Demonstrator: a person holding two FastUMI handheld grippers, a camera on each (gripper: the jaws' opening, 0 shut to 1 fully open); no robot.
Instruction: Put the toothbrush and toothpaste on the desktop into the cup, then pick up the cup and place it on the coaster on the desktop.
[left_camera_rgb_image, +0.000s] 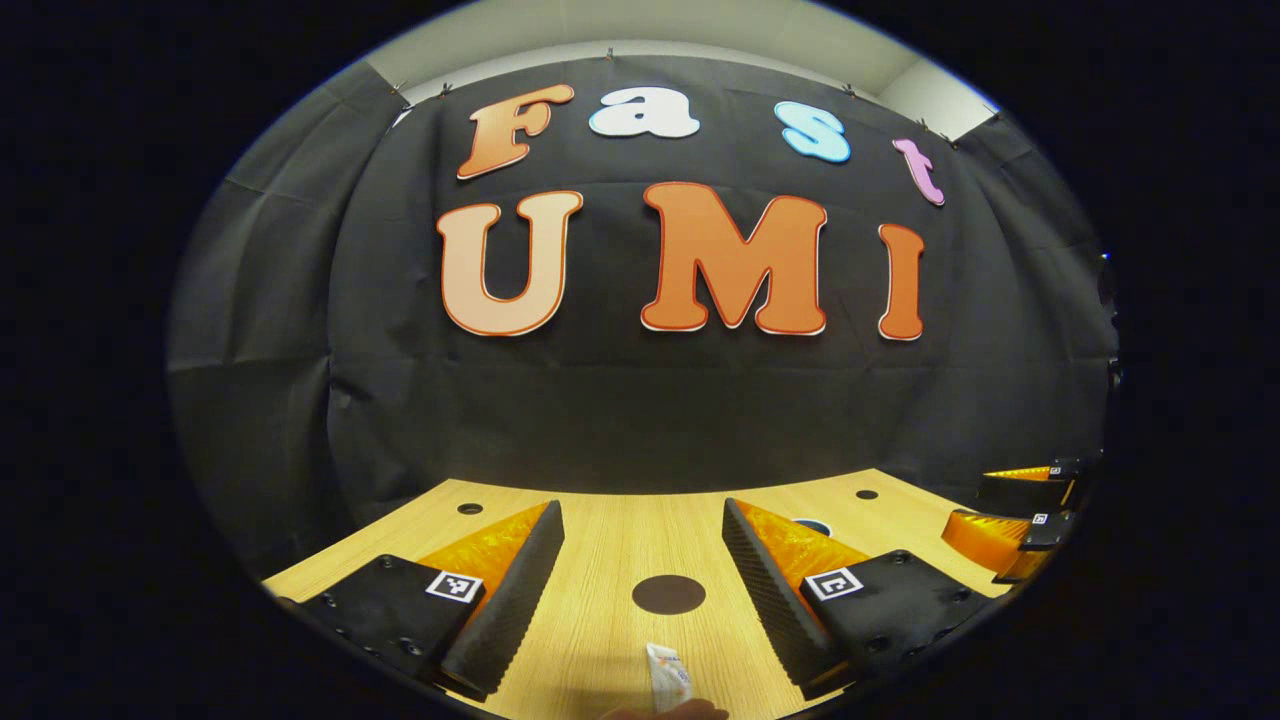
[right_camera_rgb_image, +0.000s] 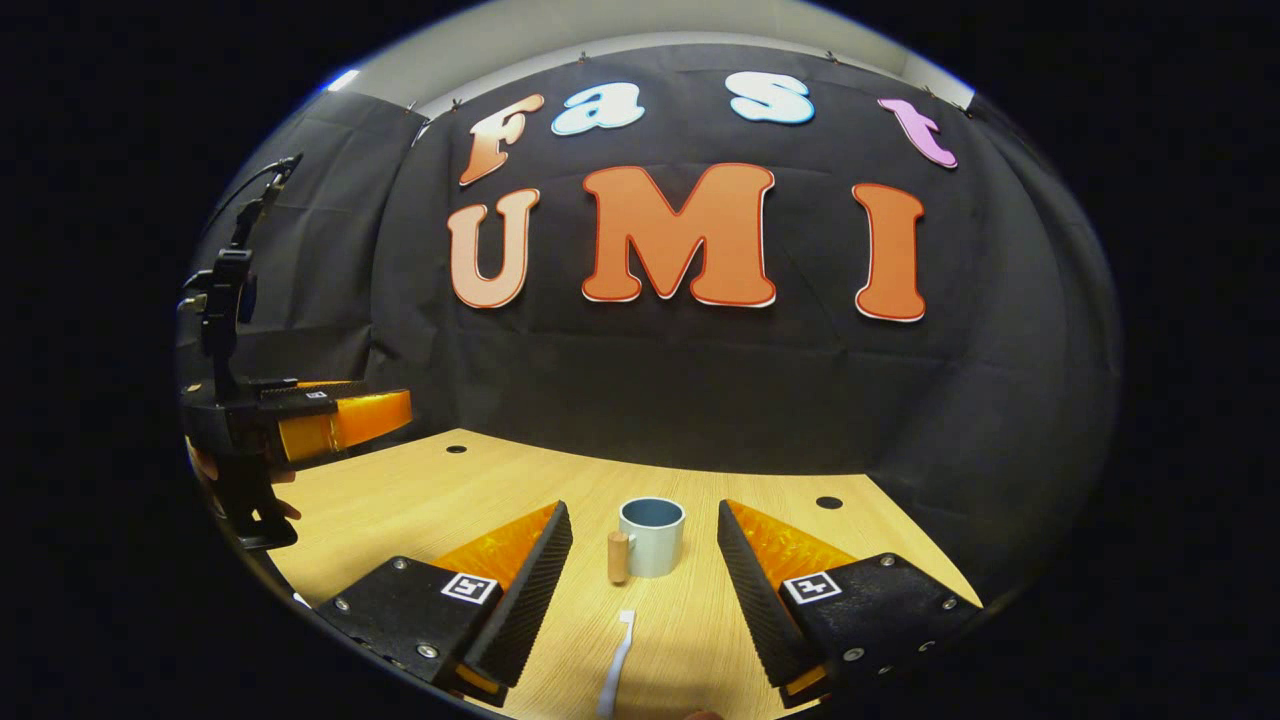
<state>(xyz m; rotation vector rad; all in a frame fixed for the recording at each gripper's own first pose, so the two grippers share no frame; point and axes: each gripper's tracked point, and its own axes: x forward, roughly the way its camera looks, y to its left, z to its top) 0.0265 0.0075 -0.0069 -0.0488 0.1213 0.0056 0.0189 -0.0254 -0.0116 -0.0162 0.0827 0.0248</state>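
Toothpaste (left_camera_rgb_image: 668, 678) and toothbrush (right_camera_rgb_image: 616, 660) lie near us, outside the cup (right_camera_rgb_image: 651, 536); coaster (left_camera_rgb_image: 668, 594) bare; both our grippers (left_camera_rgb_image: 640, 590) (right_camera_rgb_image: 640, 590) gape, holding nothing; everything remains.

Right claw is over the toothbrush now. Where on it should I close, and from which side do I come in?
Grip the toothbrush on its thin handle, below the head, coming straight down from above. It lies flat on the desktop, lengthwise between the open right claw, so the fingers would likely close across its narrow width. The cup stands just ahead, a short carry.
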